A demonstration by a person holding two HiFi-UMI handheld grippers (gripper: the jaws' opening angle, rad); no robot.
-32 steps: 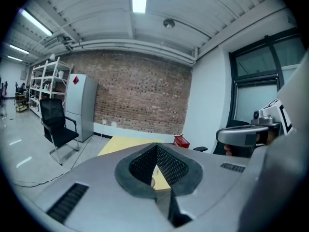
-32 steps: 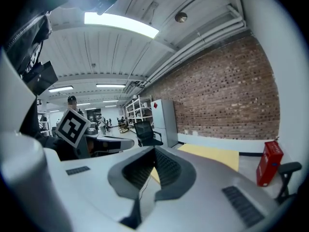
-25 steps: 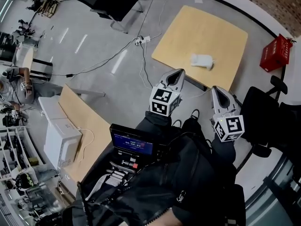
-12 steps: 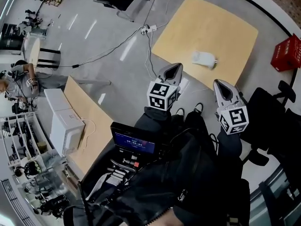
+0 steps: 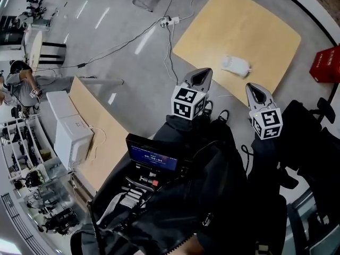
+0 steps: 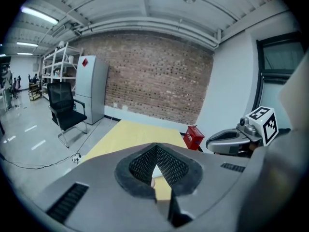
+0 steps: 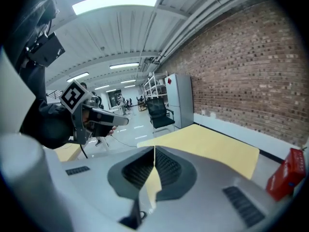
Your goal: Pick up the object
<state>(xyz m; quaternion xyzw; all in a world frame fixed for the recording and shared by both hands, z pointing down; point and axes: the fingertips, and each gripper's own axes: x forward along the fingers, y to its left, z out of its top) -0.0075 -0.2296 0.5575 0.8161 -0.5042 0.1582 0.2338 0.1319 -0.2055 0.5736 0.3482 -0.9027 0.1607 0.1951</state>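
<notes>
The head view looks steeply down from high above the wooden table [image 5: 239, 31]. The 2 gripper views look almost level across it, from low, toward the brick wall [image 6: 159, 76]. All 3 share the table and red crate [image 5: 325, 65].

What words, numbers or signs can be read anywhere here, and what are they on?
No text reads clearly.
Screen at the person's chest: lit characters, too small to read.
Red diamond sign on the grey cabinet: blurred, unreadable.
Marker cube and its twin: black-and-white square patterns, no words.
</notes>
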